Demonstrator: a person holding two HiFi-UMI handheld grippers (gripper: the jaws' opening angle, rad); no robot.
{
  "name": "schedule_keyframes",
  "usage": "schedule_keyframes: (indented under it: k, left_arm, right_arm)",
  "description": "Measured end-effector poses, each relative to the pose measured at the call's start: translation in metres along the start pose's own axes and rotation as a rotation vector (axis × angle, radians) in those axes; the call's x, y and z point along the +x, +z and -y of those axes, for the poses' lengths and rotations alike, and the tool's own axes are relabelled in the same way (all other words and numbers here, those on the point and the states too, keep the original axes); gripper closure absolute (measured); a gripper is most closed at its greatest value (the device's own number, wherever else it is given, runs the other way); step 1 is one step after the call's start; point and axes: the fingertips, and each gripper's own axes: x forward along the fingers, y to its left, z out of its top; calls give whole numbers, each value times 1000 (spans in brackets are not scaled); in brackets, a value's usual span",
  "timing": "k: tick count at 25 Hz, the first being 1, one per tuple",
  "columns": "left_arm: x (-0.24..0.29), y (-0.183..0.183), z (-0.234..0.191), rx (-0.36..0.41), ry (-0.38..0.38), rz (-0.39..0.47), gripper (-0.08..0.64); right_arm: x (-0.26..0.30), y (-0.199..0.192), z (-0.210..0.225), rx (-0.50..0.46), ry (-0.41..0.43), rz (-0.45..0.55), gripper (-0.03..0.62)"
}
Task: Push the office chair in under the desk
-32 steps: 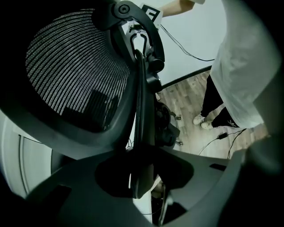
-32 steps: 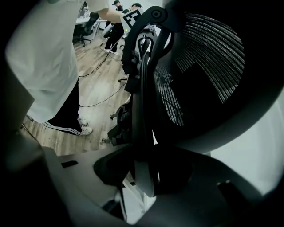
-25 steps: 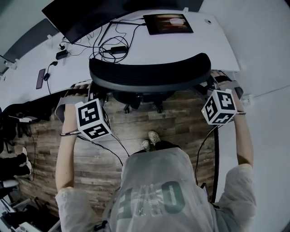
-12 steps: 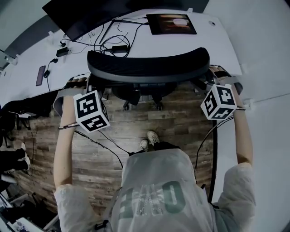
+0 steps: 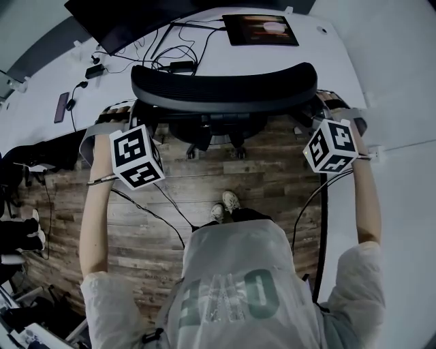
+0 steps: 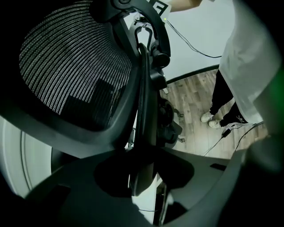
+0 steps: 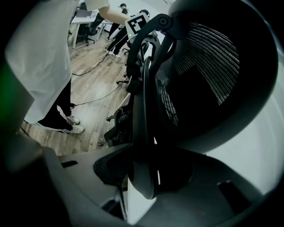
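Note:
The black mesh-backed office chair [image 5: 225,88] stands at the white desk [image 5: 327,65], its backrest top near the desk edge and its seat hidden below. My left gripper [image 6: 143,177] is shut on the left edge of the chair's back frame [image 6: 144,106], which runs up between the jaws. My right gripper [image 7: 143,177] is shut the same way on the right edge of the frame [image 7: 141,106]. In the head view the two marker cubes [image 5: 136,155] [image 5: 331,145] sit at either end of the backrest, and the fingertips are hidden.
On the desk are a dark monitor [image 5: 129,20], a tablet [image 5: 260,28], tangled cables [image 5: 167,58] and a phone [image 5: 62,108]. The person's feet [image 5: 225,208] stand on the wooden floor behind the chair. Gripper cables [image 5: 153,211] trail across the floor. Dark chairs [image 5: 17,174] are at the left.
The chair's backrest has moved forward towards the desk, and both grippers have moved forward with it while holding the frame.

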Motion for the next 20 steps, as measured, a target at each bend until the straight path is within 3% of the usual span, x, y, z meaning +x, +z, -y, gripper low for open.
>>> schedule_keyframes:
  k: [11,16,18,20]
  left_arm:
    - [3,-4,0,27,60,-22,402]
    - [-5,-1,-5,-37,119,4,391]
    - [-21,-3,-15,-77,144,28,325]
    - [-48,-2,-32,-145,204,82,325]
  right_arm:
    - [4,-1,3,8,-71,-31,440]
    - [2,-3,2,51,-102,-58,433]
    - [-8,-1,8,88,-128,-47,374]
    - [-28,9,22,153,-175,12,357]
